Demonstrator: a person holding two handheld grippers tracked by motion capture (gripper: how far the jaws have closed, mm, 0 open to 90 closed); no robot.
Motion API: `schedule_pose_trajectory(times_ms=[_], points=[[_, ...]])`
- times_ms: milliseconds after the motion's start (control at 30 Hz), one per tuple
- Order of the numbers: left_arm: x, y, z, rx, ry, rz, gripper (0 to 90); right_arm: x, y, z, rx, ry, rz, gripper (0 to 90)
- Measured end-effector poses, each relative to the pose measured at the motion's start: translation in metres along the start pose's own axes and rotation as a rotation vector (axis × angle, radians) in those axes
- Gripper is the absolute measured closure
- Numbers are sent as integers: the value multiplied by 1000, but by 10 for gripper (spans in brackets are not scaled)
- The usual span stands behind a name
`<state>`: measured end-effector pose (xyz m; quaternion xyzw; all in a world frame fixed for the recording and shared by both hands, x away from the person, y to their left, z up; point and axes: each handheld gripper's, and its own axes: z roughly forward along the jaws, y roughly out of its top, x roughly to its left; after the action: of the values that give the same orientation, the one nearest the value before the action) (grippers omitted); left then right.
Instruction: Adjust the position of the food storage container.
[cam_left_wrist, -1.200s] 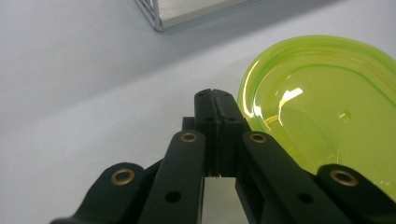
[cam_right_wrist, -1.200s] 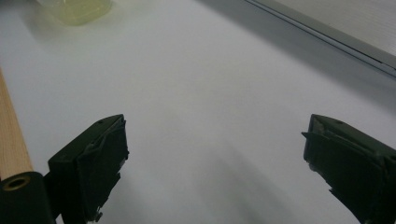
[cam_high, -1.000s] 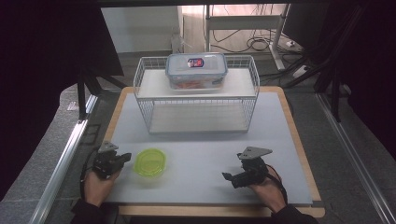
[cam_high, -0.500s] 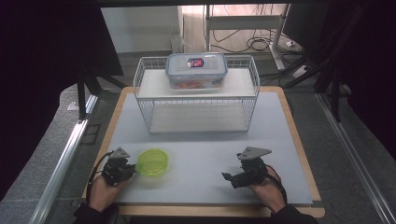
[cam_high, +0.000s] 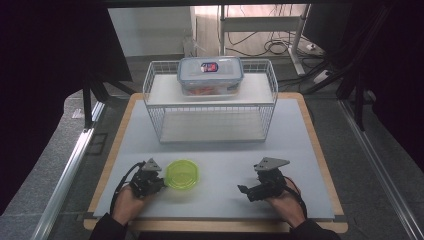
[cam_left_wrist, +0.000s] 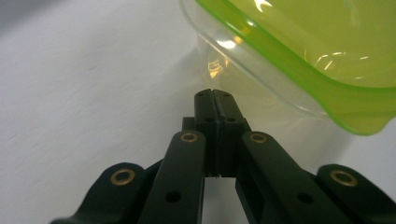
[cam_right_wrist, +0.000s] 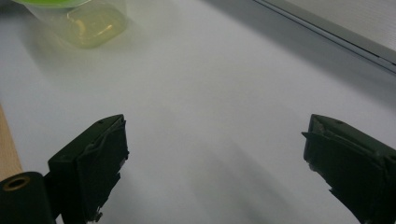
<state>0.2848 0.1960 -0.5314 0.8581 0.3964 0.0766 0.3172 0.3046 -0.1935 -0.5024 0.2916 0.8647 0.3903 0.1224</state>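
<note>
Jaws, left gripper: pressed together, tip to tip, nothing between them; tips low over the white mat, just beside the near-left rim of the green-lidded tub. From my left gripper view the tub fills the upper right, clear wall under a lime-green lid, its corner overhanging just right of my closed tips. I cannot tell whether the tips touch its wall.

Jaws, right gripper: spread wide, nothing held, only bare mat between the two black pads. The tub sits far off at the upper left of that view, well apart.

Left gripper: near-left part of the mat, in my left hand.

Right gripper: near-right part of the mat, in my right hand, pointing left toward the tub.

Wire rack: far middle of the mat, white, two levels.

Clear lidded box: on the rack's top shelf, label on its lid.
</note>
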Motion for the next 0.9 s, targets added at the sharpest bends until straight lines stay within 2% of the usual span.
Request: schedule_pose_trajectory(times_ms=[67, 233, 300, 633, 900], points=[[-5, 5, 4, 0, -9, 25, 900, 0, 0, 0, 0, -1, 0, 62], [-17, 15, 12, -10, -36, 50, 900, 0, 0, 1, 5, -1, 1, 61], [-21, 19, 15, -6, -44, 74, 899, 0, 0, 1, 8, -3, 0, 61], [-46, 33, 30, -1, -89, 137, 899, -1, -1, 1, 8, -5, 3, 61], [-54, 40, 33, -22, -108, 148, 894, -2, -1, 1, 11, -4, 7, 62]])
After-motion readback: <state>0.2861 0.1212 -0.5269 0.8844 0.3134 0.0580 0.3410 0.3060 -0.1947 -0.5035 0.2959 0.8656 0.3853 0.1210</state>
